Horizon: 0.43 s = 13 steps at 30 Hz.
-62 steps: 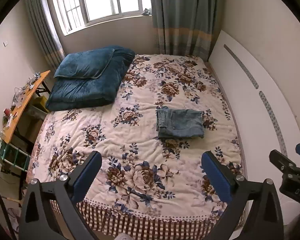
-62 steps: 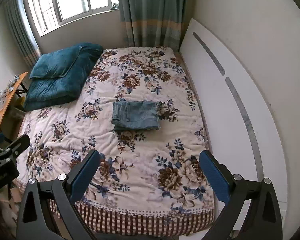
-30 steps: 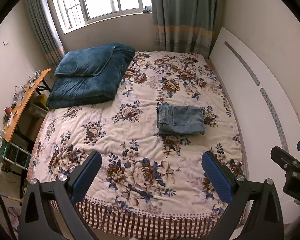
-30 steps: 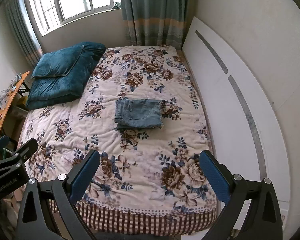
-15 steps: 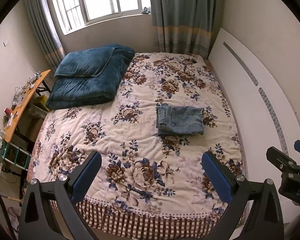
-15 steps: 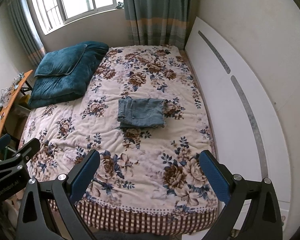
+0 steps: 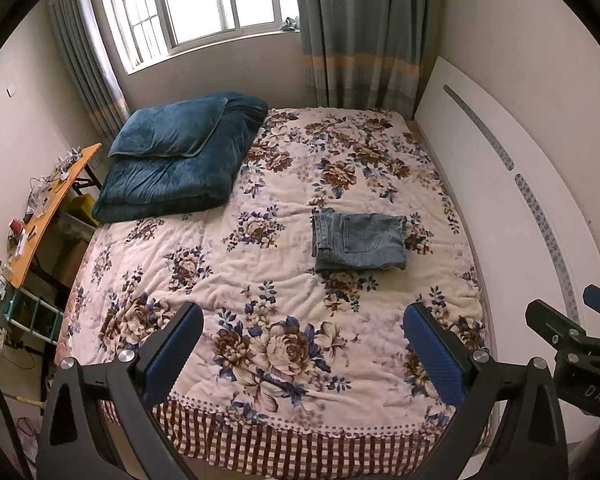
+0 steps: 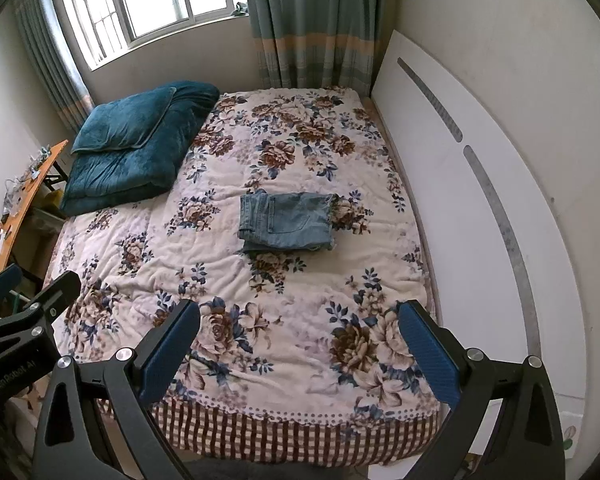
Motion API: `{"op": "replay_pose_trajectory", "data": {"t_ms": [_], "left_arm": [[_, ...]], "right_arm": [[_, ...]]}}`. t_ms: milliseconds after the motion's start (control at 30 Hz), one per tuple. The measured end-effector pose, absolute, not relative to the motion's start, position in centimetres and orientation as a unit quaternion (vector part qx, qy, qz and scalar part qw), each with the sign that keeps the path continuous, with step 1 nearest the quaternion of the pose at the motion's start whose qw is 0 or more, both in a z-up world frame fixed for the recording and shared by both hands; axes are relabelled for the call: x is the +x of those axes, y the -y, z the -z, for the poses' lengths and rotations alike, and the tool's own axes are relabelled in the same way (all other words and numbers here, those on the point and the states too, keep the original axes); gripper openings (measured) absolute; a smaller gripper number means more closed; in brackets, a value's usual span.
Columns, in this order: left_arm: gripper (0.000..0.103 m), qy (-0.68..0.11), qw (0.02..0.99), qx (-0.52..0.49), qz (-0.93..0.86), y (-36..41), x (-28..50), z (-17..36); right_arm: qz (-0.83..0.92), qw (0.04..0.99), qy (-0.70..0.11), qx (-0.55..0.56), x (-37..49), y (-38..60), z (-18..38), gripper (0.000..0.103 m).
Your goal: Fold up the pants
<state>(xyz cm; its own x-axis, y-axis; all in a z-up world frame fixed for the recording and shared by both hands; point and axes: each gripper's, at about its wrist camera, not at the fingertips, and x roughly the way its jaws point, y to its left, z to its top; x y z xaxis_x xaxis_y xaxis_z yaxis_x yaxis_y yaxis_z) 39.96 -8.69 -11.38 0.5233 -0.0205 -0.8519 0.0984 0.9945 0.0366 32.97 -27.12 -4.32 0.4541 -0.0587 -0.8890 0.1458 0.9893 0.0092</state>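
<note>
We judge the folding finished, since the pants (image 7: pixel 359 240) lie as a compact folded stack on the bed (image 7: pixel 260 352), well apart from our left gripper (image 7: pixel 302 346) and right gripper (image 8: pixel 300 344), jaws wide open and empty, so we need only withdraw.

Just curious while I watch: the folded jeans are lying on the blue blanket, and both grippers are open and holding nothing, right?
Not quite. The jeans lie on the flowered bedspread, well apart from the blue blanket; the left wrist view shows the gap. The rest holds: the left gripper and right gripper are open and empty.
</note>
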Motion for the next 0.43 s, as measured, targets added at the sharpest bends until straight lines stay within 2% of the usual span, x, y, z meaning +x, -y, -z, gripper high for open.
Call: {"op": "replay_pose_trajectory", "data": {"t_ms": [433], "left_arm": [[0.102, -0.488, 0.871, 0.044, 0.034, 8.94, 39.85, 11.03]], "right_arm": [[0.061, 0.851, -0.519, 0.049, 32.23, 27.27, 4.52, 0.101]]}}
